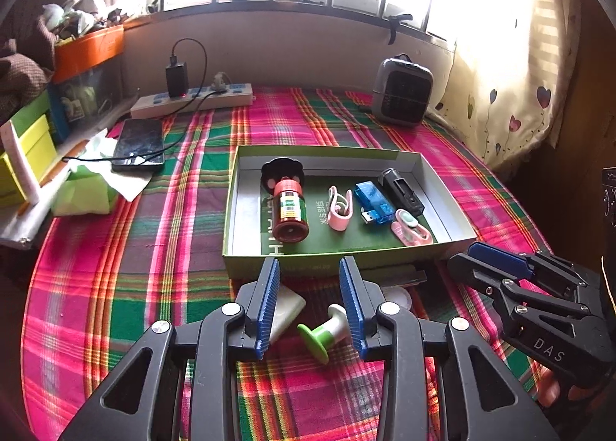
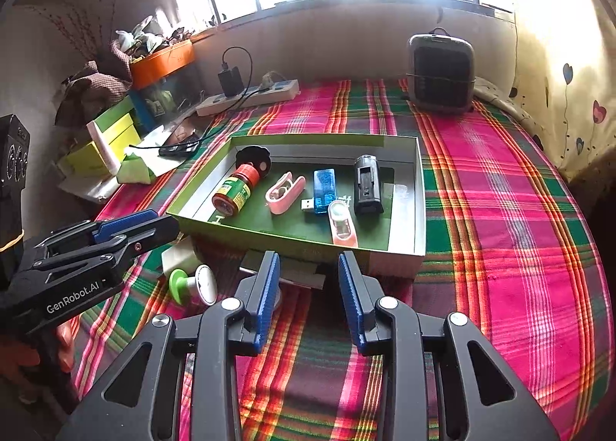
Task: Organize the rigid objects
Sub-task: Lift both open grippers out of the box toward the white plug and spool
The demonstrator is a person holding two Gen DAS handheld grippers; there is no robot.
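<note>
Hovering left claw (agape) over green-white spool

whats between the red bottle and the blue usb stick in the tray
A pink clip lies between the red bottle and the blue USB stick, apart from both. Both wrist views show it.

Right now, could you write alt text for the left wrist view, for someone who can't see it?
An open left tool hovers over a green-and-white spool on a plaid cloth, just before a shallow green box holding a red-capped bottle, blue USB stick and small gadgets. The right tool waits alongside.
</note>
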